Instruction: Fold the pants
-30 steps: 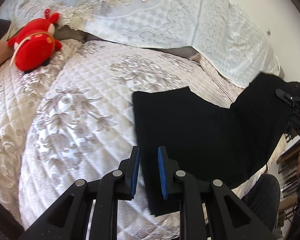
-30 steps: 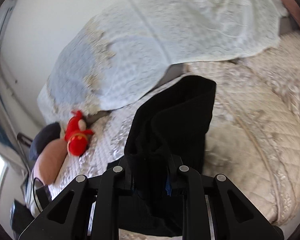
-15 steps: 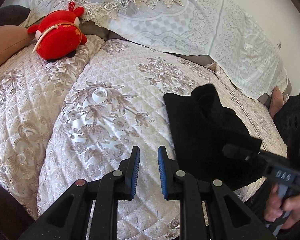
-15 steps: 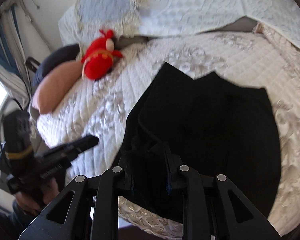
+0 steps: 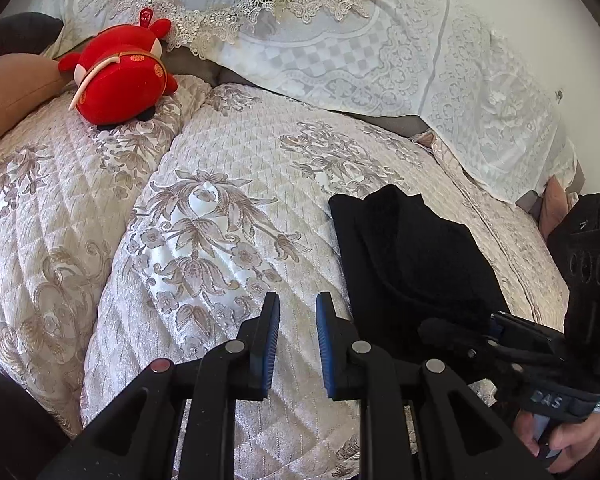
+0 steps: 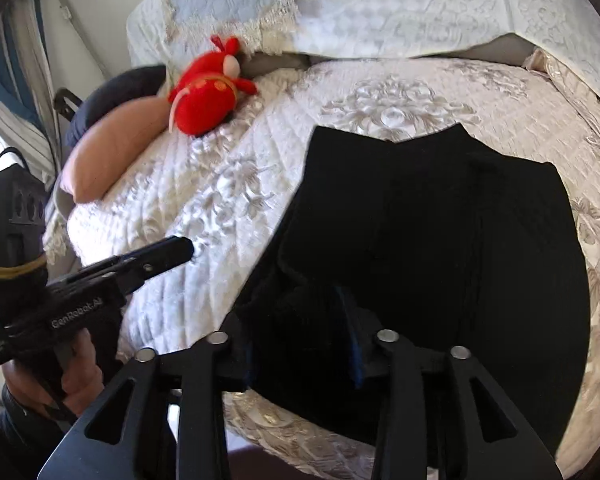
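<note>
The black pants (image 6: 440,232) lie folded over on the cream quilted bedspread (image 5: 204,240), near the bed's front edge. In the left wrist view the pants (image 5: 412,264) sit to the right of my left gripper (image 5: 297,320). Its blue pads stand a little apart over bare quilt with nothing between them. My right gripper (image 6: 300,344) rests low at the near edge of the pants. Its jaws are opening, with a bunch of black cloth still lying between them. The right gripper (image 5: 432,328) also shows at the pants' near corner, held by a hand.
A red plush toy (image 5: 120,80) lies at the back left beside a peach pillow (image 5: 8,92). Lace-covered pillows (image 5: 340,40) line the head of the bed. The left gripper (image 6: 176,250) points over the quilt left of the pants. The bed's front edge (image 6: 300,420) is close below.
My right gripper swung down and to the left with the lifted pants end, laid it over the rest, and its jaws have widened. The left gripper shifted slightly sideways, staying empty.
</note>
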`<state>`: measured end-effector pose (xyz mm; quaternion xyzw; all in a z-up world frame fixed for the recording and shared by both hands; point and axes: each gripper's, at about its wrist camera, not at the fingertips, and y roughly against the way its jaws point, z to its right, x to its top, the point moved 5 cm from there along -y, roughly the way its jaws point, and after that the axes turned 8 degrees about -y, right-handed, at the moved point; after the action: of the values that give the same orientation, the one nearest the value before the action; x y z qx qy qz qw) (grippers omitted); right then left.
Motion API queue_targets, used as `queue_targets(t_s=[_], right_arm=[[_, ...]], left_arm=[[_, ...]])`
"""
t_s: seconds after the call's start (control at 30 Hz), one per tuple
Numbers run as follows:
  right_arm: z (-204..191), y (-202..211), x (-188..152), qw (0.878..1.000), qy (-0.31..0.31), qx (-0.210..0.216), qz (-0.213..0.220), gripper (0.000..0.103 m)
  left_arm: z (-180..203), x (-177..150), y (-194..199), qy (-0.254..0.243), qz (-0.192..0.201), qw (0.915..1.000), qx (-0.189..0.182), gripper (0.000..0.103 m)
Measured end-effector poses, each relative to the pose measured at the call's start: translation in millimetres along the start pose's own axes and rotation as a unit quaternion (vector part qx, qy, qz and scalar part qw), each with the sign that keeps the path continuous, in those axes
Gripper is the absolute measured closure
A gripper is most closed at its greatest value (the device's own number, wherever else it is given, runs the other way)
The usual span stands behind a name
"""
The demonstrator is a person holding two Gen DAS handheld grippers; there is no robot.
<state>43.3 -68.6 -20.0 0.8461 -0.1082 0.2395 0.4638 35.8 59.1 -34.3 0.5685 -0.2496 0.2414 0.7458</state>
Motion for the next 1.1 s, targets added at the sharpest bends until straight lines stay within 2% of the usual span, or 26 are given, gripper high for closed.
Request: queue_targets(t_s=[0.03,0.07,0.13,0.27,0.37,0.4,0.43,0.5,0.53,0.6,0.67,0.7,0.77,0.9,1.03,1.1], right_arm=[[-2.2,3.4,-0.7,1.000,0.001,0.013,-0.001,0.050],[-4.9,10.1,-1.8,0.999,0.001,0.038,-0.001,0.050],[-6.1,22.0,-2.2,0.998,-0.003,0.061,0.010,0.050],[11.5,62.8,1.8,0.995,-0.022,0.071,0.071,0.050],[43.2,78.4,4.5,0.993,-0.058,0.030,0.099,0.050],[57.9,77.9,3.1,0.993,-0.071,0.006,0.099,0.058],[71.0,73.1,0.8,0.992,-0.086,-0.016,0.091,0.071],[90.4,56.9,-8.4,0.992,-0.108,-0.049,0.053,0.077],[95.2,47.1,-13.7,0.992,-0.112,-0.052,0.028,0.080],[90.9,49.5,-14.1,0.994,-0.097,-0.040,0.037,0.080],[86.9,57.4,-4.6,0.994,-0.096,-0.006,0.047,0.080],[90.4,60.2,2.2,0.993,-0.098,-0.007,0.058,0.080],[103.2,63.9,20.6,0.991,-0.101,-0.038,0.077,0.080],[127.9,63.9,55.3,0.987,-0.108,-0.062,0.101,0.080],[141.5,49.0,78.6,0.990,-0.089,-0.069,0.084,0.080],[148.4,31.4,80.5,0.993,-0.078,-0.077,0.051,0.080]], left_arm=[[1.0,1.3,1.8,-0.001,0.002,1.0000,-0.001,0.083],[2.1,2.8,3.3,-0.003,0.004,1.0000,-0.001,0.083],[5.8,6.1,5.9,-0.007,0.008,0.9999,-0.002,0.083],[19.4,13.3,6.5,-0.018,0.012,0.9997,-0.014,0.083],[37.1,19.8,1.3,-0.032,0.011,0.9990,-0.031,0.082],[45.5,22.5,-1.3,-0.039,0.012,0.9985,-0.037,0.083],[53.0,24.5,-3.3,-0.045,0.012,0.9980,-0.042,0.083],[69.3,30.5,-8.0,-0.060,0.014,0.9966,-0.055,0.083],[76.3,33.6,-10.8,-0.066,0.014,0.9960,-0.058,0.083],[86.4,39.9,-16.6,-0.075,0.014,0.9952,-0.062,0.083],[94.1,47.1,-23.7,-0.085,0.011,0.9947,-0.057,0.082],[97.8,51.0,-29.6,-0.091,0.006,0.9947,-0.049,0.082],[102.1,57.6,-41.4,-0.095,-0.002,0.9949,-0.033,0.082],[108.3,67.2,-64.6,-0.092,-0.012,0.9951,-0.035,0.083],[105.7,65.8,-88.3,-0.091,-0.029,0.9951,-0.025,0.082],[99.4,59.3,-100.5,-0.087,-0.051,0.9947,-0.021,0.083]])
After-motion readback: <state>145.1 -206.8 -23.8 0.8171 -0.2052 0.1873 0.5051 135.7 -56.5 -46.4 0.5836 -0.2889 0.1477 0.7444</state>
